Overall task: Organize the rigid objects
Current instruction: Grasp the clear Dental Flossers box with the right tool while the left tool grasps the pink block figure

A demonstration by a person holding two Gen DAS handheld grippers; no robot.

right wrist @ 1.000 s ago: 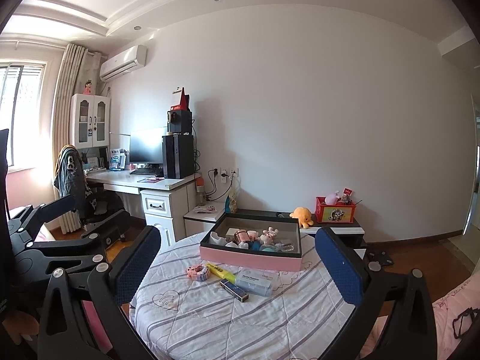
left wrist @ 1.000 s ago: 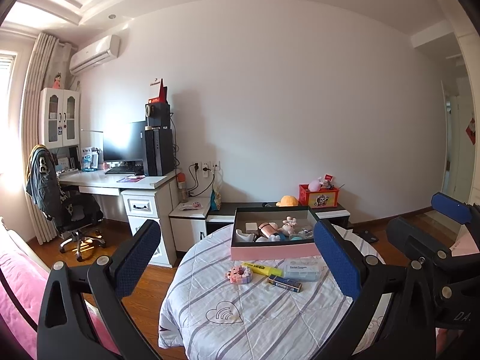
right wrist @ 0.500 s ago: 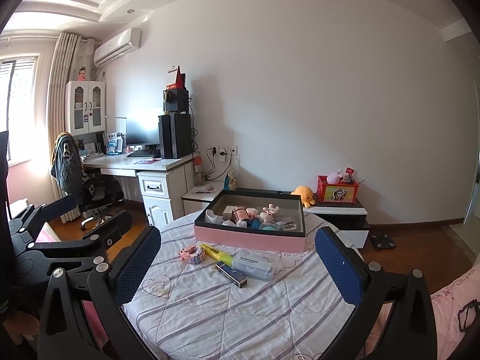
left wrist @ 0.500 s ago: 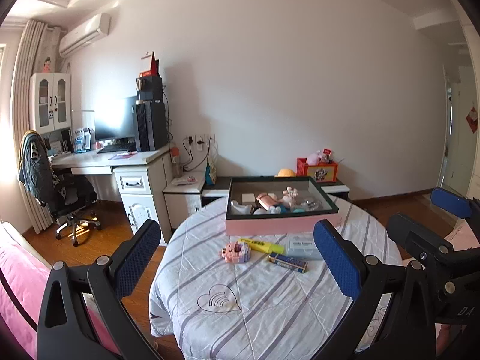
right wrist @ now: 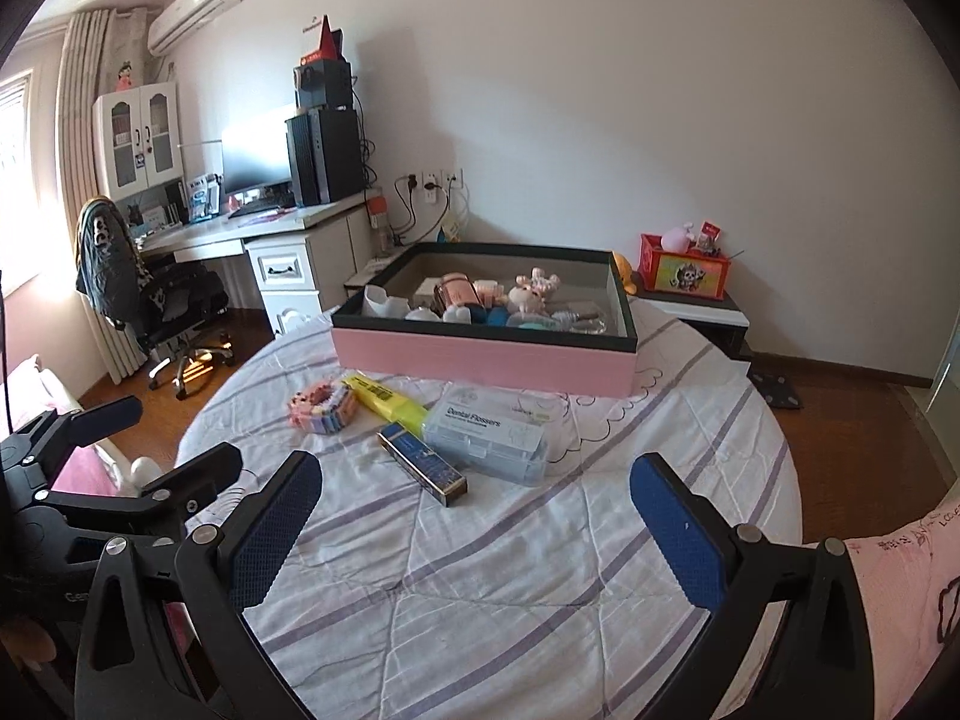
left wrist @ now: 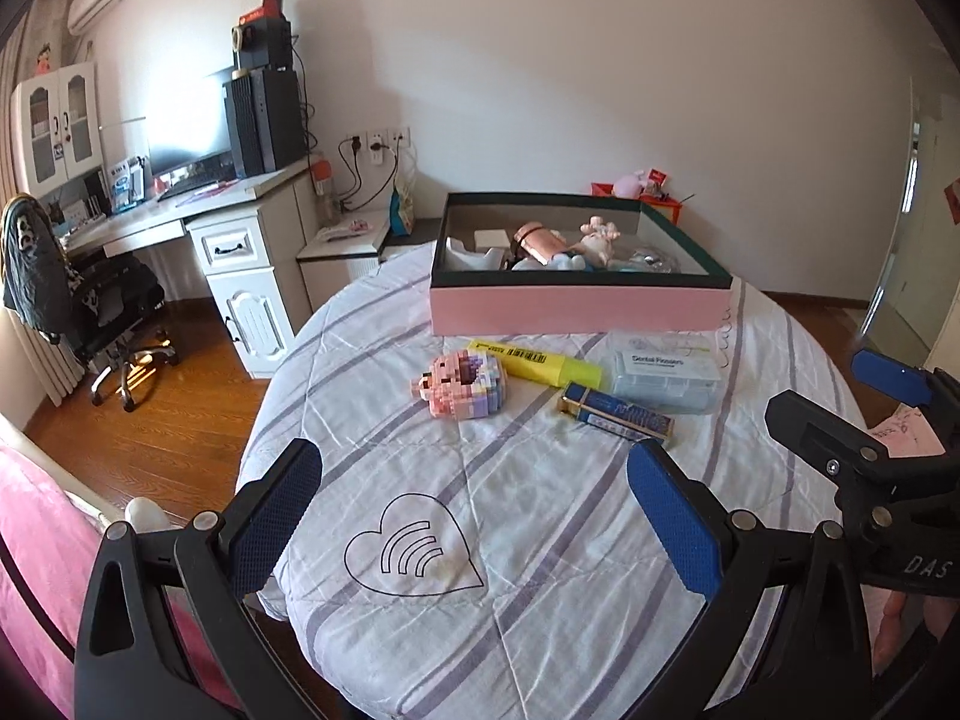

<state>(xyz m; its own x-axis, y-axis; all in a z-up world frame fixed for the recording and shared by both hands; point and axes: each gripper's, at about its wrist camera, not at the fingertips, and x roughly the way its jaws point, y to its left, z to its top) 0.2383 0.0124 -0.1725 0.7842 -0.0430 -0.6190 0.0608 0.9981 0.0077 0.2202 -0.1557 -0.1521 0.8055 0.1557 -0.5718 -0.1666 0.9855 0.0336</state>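
Note:
On a round table with a striped white cloth (left wrist: 540, 540) (right wrist: 510, 570) lie a pink block toy (left wrist: 459, 387) (right wrist: 321, 408), a yellow highlighter (left wrist: 534, 361) (right wrist: 384, 403), a blue-and-gold slim box (left wrist: 618, 417) (right wrist: 423, 464) and a clear dental flosser box (left wrist: 666, 378) (right wrist: 489, 435). Behind them stands a pink storage box (left wrist: 576, 306) (right wrist: 486, 360) with a dark rim, holding several small items. My left gripper (left wrist: 474, 516) hangs open above the near cloth. My right gripper (right wrist: 474, 525) is open too, nothing between its fingers.
A white desk (left wrist: 198, 210) with monitor and computer tower stands at the left wall, an office chair (left wrist: 102, 306) beside it. A low cabinet with a red toy box (right wrist: 684, 270) is behind the table. Pink bedding (left wrist: 36, 570) lies at the lower left; wooden floor surrounds the table.
Both grippers have come closer to the table and tilted down; the objects now sit larger and nearer the fingers. Both jaws stay open.

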